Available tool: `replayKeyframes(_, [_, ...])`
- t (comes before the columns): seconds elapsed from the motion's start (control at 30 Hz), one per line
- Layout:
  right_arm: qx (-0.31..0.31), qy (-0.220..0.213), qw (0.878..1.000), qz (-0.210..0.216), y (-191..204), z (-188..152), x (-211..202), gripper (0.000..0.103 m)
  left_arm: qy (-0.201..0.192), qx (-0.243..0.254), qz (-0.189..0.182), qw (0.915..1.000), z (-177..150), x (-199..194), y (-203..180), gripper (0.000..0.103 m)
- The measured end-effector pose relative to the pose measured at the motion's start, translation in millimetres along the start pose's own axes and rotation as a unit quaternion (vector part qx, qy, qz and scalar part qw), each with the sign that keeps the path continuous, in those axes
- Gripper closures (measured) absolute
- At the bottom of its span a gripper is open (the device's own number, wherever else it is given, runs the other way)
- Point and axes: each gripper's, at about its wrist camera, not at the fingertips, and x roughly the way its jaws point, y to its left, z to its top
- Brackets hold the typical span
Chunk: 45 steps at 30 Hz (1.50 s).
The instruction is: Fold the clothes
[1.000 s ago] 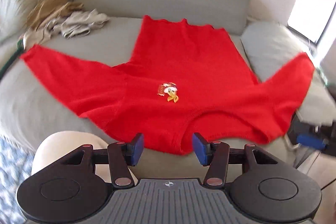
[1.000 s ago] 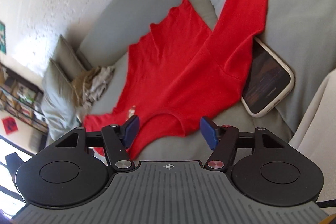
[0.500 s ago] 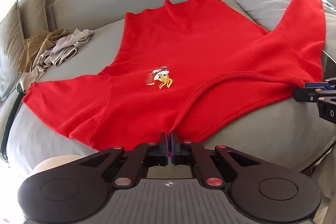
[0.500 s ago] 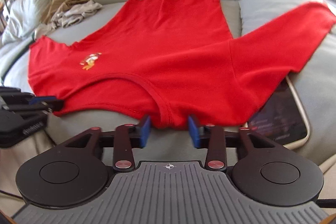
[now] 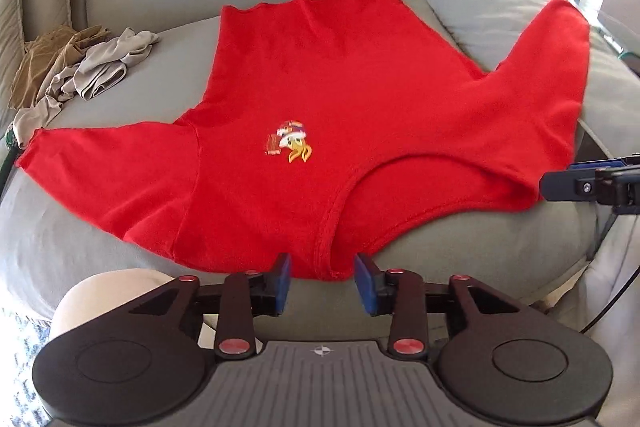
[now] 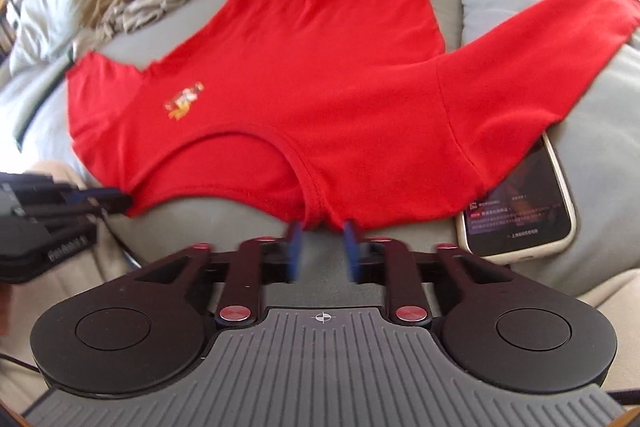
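Note:
A red long-sleeved shirt (image 5: pixel 340 99) with a small cartoon badge (image 5: pixel 290 145) lies spread flat on a grey sofa, collar toward me, hem at the backrest. It also shows in the right wrist view (image 6: pixel 320 87). My left gripper (image 5: pixel 322 281) is open, its blue pads either side of the left shoulder edge by the collar. My right gripper (image 6: pixel 320 241) is open, its pads either side of the right shoulder edge by the collar. Each gripper shows at the edge of the other's view.
A pile of beige and brown clothes (image 5: pixel 76 67) lies at the sofa's back left. A phone (image 6: pixel 520 203) lies on the seat, partly under the right sleeve. A grey cushion (image 5: pixel 492 3) holds up the right sleeve. Pillows (image 6: pixel 52 15) stand at the left.
My left gripper was shut at the collar edge half a second ago and has opened. My right gripper stays open and has moved slightly closer to the shirt's shoulder edge.

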Motion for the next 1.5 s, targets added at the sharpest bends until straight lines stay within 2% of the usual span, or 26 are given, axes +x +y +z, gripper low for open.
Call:
replayKeyframes(0.1, [0.029,-0.044,0.998,0.042,-6.5,23.3,-38.6,0.049,-0.032,-0.026,-0.020,0.9990,22.4,-22.5,20.4,0.062])
replayKeyframes(0.2, [0.048,-0.102,0.991,0.067,-8.4,59.7,-79.1,0.033,-0.075,-0.056,-0.026,0.9952,56.1,-41.1,42.7,0.057])
replayKeyframes(0.23, [0.055,-0.122,0.988,0.074,-9.2,72.3,-90.7,0.025,-0.089,-0.067,-0.030,0.9934,68.7,-45.8,50.3,0.054])
replayKeyframes(0.33, [0.074,-0.169,0.979,0.090,-11.8,109.7,-114.1,0.015,-0.114,-0.099,-0.038,0.9878,108.0,-48.2,72.8,0.040])
replayKeyframes(0.37, [0.075,-0.170,0.979,0.087,-13.2,123.5,-109.5,0.011,-0.118,-0.103,-0.031,0.9872,122.0,-41.8,78.8,0.040])
replayKeyframes(0.47, [0.072,-0.155,0.983,0.069,-18.3,167.5,-79.4,0.009,-0.121,-0.107,-0.012,0.9868,163.6,-11.6,96.1,0.040])
replayKeyframes(0.53, [0.070,-0.145,0.985,0.056,-21.8,196.8,-59.3,0.007,-0.114,-0.111,-0.014,0.9871,191.0,23.5,110.0,0.040])
replayKeyframes(0.6, [0.068,-0.135,0.988,0.044,-25.2,226.1,-39.3,0.007,-0.098,-0.140,-0.024,0.9849,213.3,66.9,130.0,0.042])
replayKeyframes(0.63, [0.070,-0.128,0.989,0.037,-30.6,238.2,-21.4,0.008,-0.093,-0.154,-0.023,0.9835,221.3,88.6,138.0,0.044])
replayKeyframes(0.7, [0.085,-0.106,0.990,0.023,-52.0,262.2,31.7,0.023,-0.083,-0.175,-0.021,0.9809,235.6,130.9,151.6,0.045])
replayKeyframes(0.73, [0.103,-0.095,0.990,0.018,-64.5,271.4,57.4,0.035,-0.077,-0.182,-0.018,0.9800,241.9,150.5,157.3,0.046])
replayKeyframes(0.77, [0.124,-0.083,0.989,0.013,-77.3,280.1,83.5,0.041,-0.071,-0.190,-0.016,0.9791,248.1,170.0,163.0,0.046])
replayKeyframes(0.9, [0.186,-0.067,0.980,0.000,-123.7,308.9,170.6,0.047,-0.068,-0.176,-0.005,0.9821,270.3,229.4,171.1,0.046])
replayKeyframes(1.0, [0.186,-0.079,0.979,-0.012,-143.0,328.2,218.1,0.052,-0.077,-0.146,0.013,0.9862,290.7,263.5,170.3,0.045])
replayKeyframes(1.03, [0.187,-0.084,0.979,-0.015,-149.2,334.6,231.3,0.056,-0.081,-0.146,0.010,0.9859,297.4,275.3,173.3,0.045])
replayKeyframes(1.17, [0.225,-0.087,0.970,0.004,-176.1,354.0,276.0,0.056,-0.093,-0.153,-0.006,0.9838,321.1,308.4,179.4,0.047])
replayKeyframes(1.2, [0.237,-0.085,0.968,0.013,-182.1,356.8,285.5,0.056,-0.093,-0.139,-0.005,0.9860,325.6,314.4,176.6,0.051])
replayKeyframes(1.27, [0.225,-0.084,0.971,0.022,-184.4,362.8,299.3,0.057,-0.083,-0.103,0.000,0.9912,332.6,325.9,168.5,0.062])
replayKeyframes(1.33, [0.200,-0.083,0.976,0.023,-182.2,368.8,310.3,0.060,-0.076,-0.080,0.007,0.9939,335.5,333.9,162.0,0.097])
replayKeyframes(1.43, [0.151,-0.082,0.985,0.003,-171.3,374.6,317.4,0.099,-0.101,-0.072,0.022,0.9920,332.3,327.8,159.6,0.101])
replayKeyframes(1.5, [0.117,-0.107,0.987,-0.011,-161.6,373.7,311.7,0.099,-0.127,-0.072,0.032,0.9887,329.1,319.4,160.1,0.101])
